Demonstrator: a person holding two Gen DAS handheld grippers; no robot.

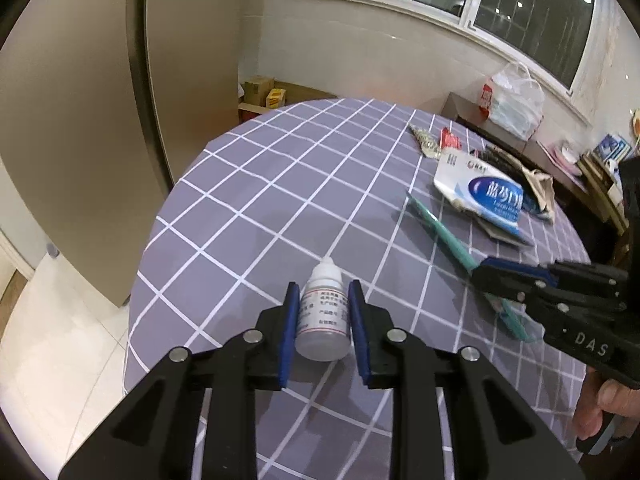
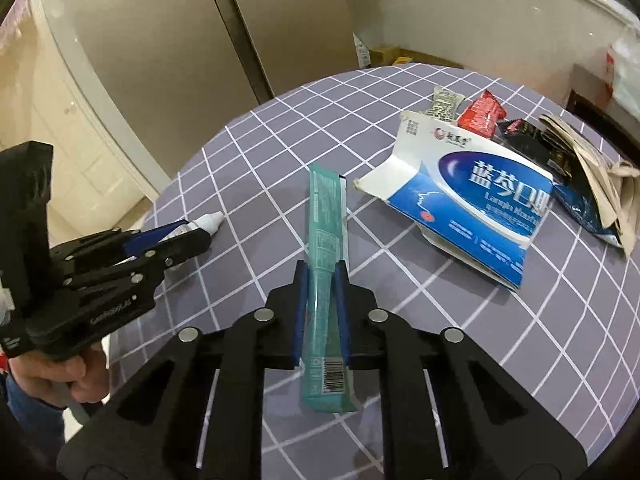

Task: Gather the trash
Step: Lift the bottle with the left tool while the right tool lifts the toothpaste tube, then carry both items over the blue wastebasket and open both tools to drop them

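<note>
Purple white-checked tablecloth (image 2: 460,320), teal wrapper (image 2: 326,240), white bottle (image 1: 322,316).

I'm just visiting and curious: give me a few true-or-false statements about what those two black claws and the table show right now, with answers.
1. The left gripper has a small white bottle between its fingers. True.
2. The right gripper is empty. False: it is shut on a teal packet.
3. The tablecloth is purple with white lines. True.
4. The blue-and-white box stands upright. False: it lies flattened on the table.
5. A red wrapper lies beyond the box. True.
</note>
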